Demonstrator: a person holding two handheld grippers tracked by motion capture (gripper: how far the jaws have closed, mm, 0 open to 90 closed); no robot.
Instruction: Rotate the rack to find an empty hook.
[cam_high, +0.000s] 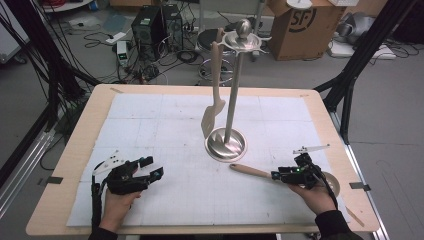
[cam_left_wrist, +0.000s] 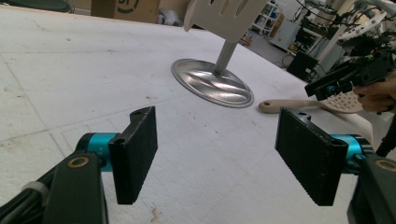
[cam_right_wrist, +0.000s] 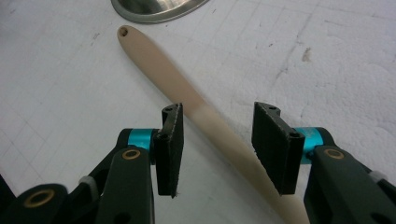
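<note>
Skimmer handle, between open right hand-held gripper jaws

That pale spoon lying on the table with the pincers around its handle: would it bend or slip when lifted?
The spoon looks like stiff wood or plastic, so it probably won't bend. Its handle is smooth and tapered, so it might slide between the right gripper pads. With the holed head at the far end, it may tip head-down.

Stand base polished glossy metal; skimmer handle smooth matt beige; table cover rough white.
</note>
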